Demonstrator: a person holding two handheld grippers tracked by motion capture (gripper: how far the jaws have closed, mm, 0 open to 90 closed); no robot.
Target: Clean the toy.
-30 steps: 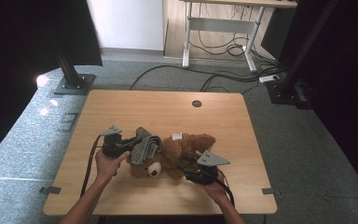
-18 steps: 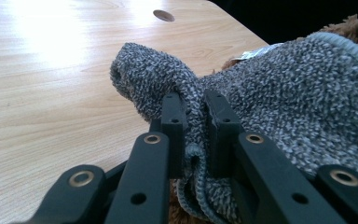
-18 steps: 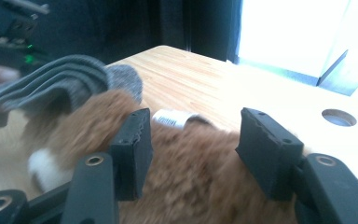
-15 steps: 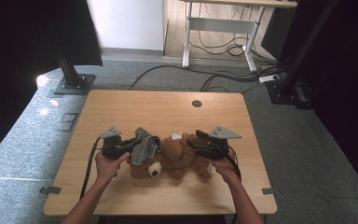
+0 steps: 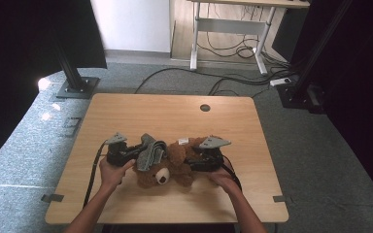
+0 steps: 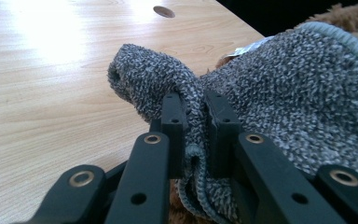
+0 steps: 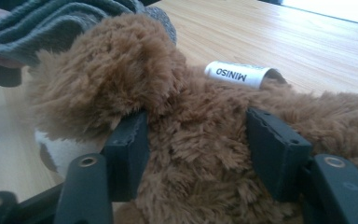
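The left gripper [image 6: 196,121] pinches the grey knitted cloth [image 6: 279,93] tight. The right gripper [image 7: 196,154] has just been opening, its jaws wide around the teddy bear [image 7: 182,140] on the table [image 5: 175,111].

This looks like a lab or recording studio set up for filming, not a home. A plain wooden table [image 5: 175,116] with a round cable hole [image 5: 204,108] stands on grey carpet [image 5: 34,145], with tape marks [image 5: 52,197] stuck to the floor beside it. Black stands on heavy base plates [image 5: 75,88] rise at both sides, and dark curtains [image 5: 24,43] hang to left and right. Loose cables [image 5: 233,82] and a power strip [image 5: 285,80] lie on the floor behind, under a white-framed desk [image 5: 228,26] against a white wall [image 5: 131,24]
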